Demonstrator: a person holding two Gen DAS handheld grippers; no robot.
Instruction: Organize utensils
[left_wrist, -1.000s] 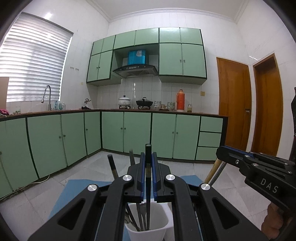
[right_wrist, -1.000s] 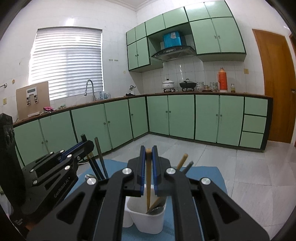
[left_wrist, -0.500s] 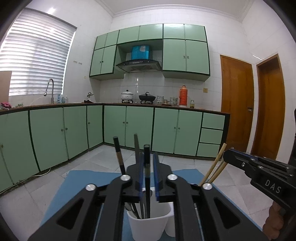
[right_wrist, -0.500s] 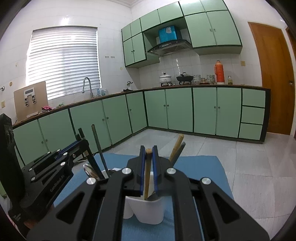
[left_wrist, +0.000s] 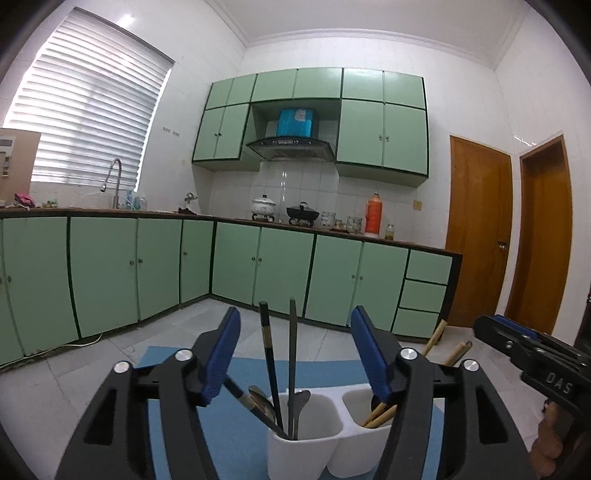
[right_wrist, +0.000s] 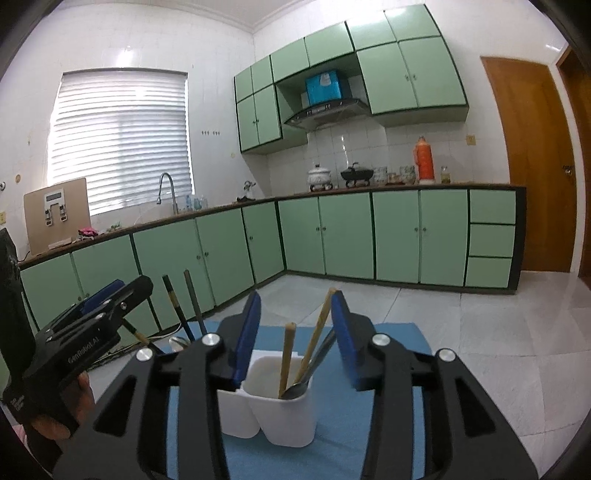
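A white two-compartment utensil holder stands on a blue mat. Its left compartment holds black chopsticks and spoons. Its right compartment holds wooden chopsticks and a spoon. My left gripper is open and empty just above the left compartment, its blue pads on either side of the black chopsticks. My right gripper is open and empty above the right compartment, around the wooden chopsticks. Each gripper also shows at the edge of the other's view.
The mat lies on a surface above a grey tiled floor. Green cabinets run along the walls behind. Wooden doors are at the right. A sink tap is at the left.
Both grippers opened: the left let go of a black chopstick and the right let go of a wooden chopstick, which now stand in the holder. Both grippers lifted slightly.
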